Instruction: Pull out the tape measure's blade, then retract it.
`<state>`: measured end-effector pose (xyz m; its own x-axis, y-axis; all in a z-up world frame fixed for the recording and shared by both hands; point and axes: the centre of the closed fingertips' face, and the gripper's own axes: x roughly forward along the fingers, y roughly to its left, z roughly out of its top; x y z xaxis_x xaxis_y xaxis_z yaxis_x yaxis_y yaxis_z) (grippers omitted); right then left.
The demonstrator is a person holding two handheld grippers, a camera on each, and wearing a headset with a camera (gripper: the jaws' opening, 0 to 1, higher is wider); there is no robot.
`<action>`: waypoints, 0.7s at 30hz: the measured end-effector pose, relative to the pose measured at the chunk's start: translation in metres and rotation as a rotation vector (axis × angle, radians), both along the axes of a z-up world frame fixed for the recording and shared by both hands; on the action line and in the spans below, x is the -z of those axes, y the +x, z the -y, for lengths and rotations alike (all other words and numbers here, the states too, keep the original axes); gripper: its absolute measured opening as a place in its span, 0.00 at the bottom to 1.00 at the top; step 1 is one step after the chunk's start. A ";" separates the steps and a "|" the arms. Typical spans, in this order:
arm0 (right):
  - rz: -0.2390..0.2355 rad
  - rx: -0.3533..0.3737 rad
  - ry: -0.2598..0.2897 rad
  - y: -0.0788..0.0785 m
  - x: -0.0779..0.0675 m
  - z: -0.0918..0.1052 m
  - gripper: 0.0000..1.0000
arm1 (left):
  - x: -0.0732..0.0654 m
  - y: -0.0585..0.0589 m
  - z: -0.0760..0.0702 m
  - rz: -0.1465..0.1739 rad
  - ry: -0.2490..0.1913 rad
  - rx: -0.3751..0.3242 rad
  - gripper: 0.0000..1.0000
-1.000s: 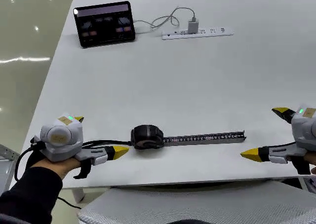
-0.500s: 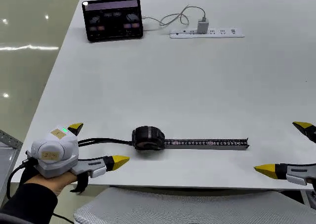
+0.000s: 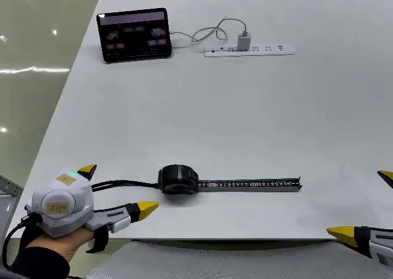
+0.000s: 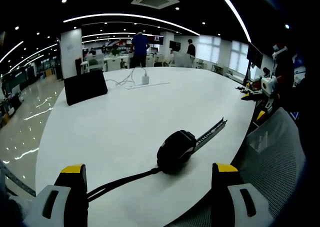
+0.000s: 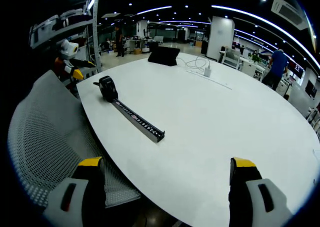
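**White bench, blade out, both grippers standing off**

White tabletop (image 3: 245, 107) is stretching away toward a dark tablet (image 3: 134, 34) and a power strip (image 3: 249, 49) at the far side, and the work is sitting close to the near edge. The tape measure (image 3: 178, 179) is lying on the table with its blade (image 3: 252, 184) drawn out flat. The blade's long axis is running along the near edge, from the black case toward the person's right, and ending in the hooked tip (image 3: 299, 183).

The left gripper (image 3: 116, 190) is hovering just off the case's left side, its yellow-tipped jaws spread wide and gripping nothing. In the left gripper view the case is lying straight ahead between the jaws, a little right of centre. The black strap (image 3: 123, 184) is trailing from the case back toward this gripper. The right gripper (image 3: 363, 203) is hanging by the table's near edge, well apart from the hooked tip. Its jaws are also gaping and carrying nothing.

Judging from this, the pull-out is looking done and the retraction is waiting. Since the case is lying nearest the left gripper, that side is looking best placed to close on the body. The right gripper is facing the tip from beyond the blade's far end.
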<state>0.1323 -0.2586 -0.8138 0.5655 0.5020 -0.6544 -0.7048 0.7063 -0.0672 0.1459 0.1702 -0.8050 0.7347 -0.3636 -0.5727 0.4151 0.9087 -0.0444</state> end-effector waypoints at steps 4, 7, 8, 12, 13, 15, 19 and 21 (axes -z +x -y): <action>0.003 0.015 0.003 -0.001 -0.004 0.007 1.00 | -0.001 -0.002 0.009 0.000 -0.002 0.026 1.00; 0.009 0.022 0.007 0.000 -0.006 0.009 1.00 | -0.003 0.000 0.012 0.006 -0.006 0.037 1.00; 0.009 0.023 0.008 0.000 -0.006 0.009 1.00 | -0.002 0.001 0.014 0.008 -0.007 0.042 1.00; 0.010 0.000 -0.001 0.003 -0.005 0.006 1.00 | 0.002 0.008 0.021 -0.001 -0.014 0.062 1.00; 0.008 -0.013 -0.003 0.005 -0.005 0.003 1.00 | 0.004 0.012 0.025 -0.006 -0.016 0.068 1.00; 0.000 -0.038 -0.006 0.009 -0.004 -0.003 1.00 | 0.009 0.015 0.034 -0.040 0.008 0.085 1.00; 0.003 -0.103 -0.032 0.014 -0.001 -0.015 1.00 | 0.008 0.026 0.042 -0.054 0.038 0.050 1.00; 0.000 -0.138 -0.049 0.018 0.002 -0.021 1.00 | 0.008 0.031 0.050 -0.059 0.028 0.047 1.00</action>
<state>0.1501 -0.2380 -0.8161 0.4927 0.5425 -0.6804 -0.7953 0.5981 -0.0990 0.1771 0.1202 -0.8129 0.6819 -0.3803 -0.6248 0.4548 0.8895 -0.0450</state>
